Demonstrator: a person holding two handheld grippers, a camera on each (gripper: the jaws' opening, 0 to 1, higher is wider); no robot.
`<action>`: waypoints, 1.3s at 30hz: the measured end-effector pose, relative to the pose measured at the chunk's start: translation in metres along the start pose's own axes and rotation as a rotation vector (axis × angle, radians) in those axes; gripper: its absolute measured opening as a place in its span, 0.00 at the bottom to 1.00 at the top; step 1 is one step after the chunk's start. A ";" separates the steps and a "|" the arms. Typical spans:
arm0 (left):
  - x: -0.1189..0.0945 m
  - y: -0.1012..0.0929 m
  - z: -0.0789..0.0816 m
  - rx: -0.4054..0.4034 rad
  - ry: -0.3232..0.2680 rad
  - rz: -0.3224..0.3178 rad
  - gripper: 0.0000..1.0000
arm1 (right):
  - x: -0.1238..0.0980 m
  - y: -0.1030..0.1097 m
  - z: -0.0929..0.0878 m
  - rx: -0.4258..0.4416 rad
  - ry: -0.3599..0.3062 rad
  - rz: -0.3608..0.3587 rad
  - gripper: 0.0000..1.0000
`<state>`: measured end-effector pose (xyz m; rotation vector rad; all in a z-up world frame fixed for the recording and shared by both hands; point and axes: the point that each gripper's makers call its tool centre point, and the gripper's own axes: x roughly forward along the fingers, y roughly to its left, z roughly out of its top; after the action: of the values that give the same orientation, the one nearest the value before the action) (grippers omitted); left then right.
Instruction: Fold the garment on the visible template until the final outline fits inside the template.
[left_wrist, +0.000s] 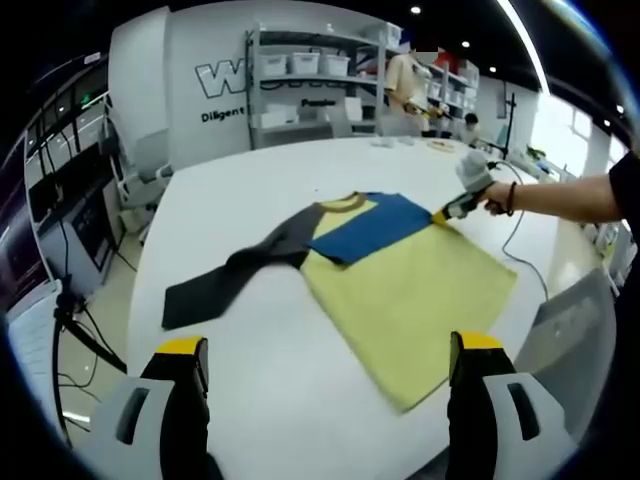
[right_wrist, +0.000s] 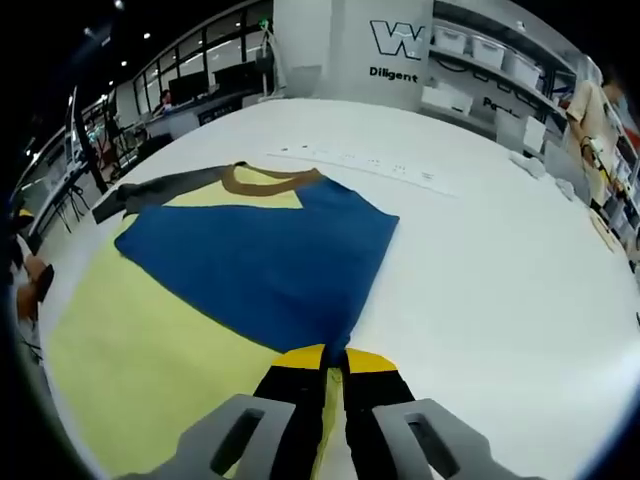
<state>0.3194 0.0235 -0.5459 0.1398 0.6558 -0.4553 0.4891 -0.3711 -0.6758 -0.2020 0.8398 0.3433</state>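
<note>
A yellow shirt (left_wrist: 410, 295) with a brown collar (right_wrist: 270, 178) lies flat on the white table (left_wrist: 250, 200). Its blue sleeve (right_wrist: 260, 260) is folded across the chest, while the dark grey sleeve (left_wrist: 225, 280) stretches out to the side. My right gripper (right_wrist: 335, 362) is shut on the end of the blue sleeve at the shirt's edge; in the left gripper view the right gripper (left_wrist: 447, 211) shows at that same spot, held by a hand. My left gripper (left_wrist: 330, 345) hovers open above the table's near edge, short of the shirt's hem.
Faint printed marks (right_wrist: 350, 160) run across the table beyond the collar. A cable (left_wrist: 520, 215) trails by the person's arm (left_wrist: 560, 195). Shelving with bins (left_wrist: 310, 75) and people stand behind the table. Small items (left_wrist: 440, 145) lie at the far edge.
</note>
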 end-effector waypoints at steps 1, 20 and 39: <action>0.000 0.000 0.000 0.001 0.000 0.000 0.98 | -0.001 -0.002 -0.001 -0.005 0.003 -0.002 0.00; 0.003 0.000 -0.002 0.006 0.013 -0.005 0.98 | -0.010 -0.044 -0.012 -0.010 0.049 -0.059 0.00; 0.005 0.003 -0.005 -0.002 0.020 0.007 0.98 | -0.013 -0.060 -0.009 0.106 -0.016 -0.064 0.06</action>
<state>0.3212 0.0257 -0.5533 0.1451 0.6751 -0.4472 0.4969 -0.4323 -0.6693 -0.1268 0.8320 0.2394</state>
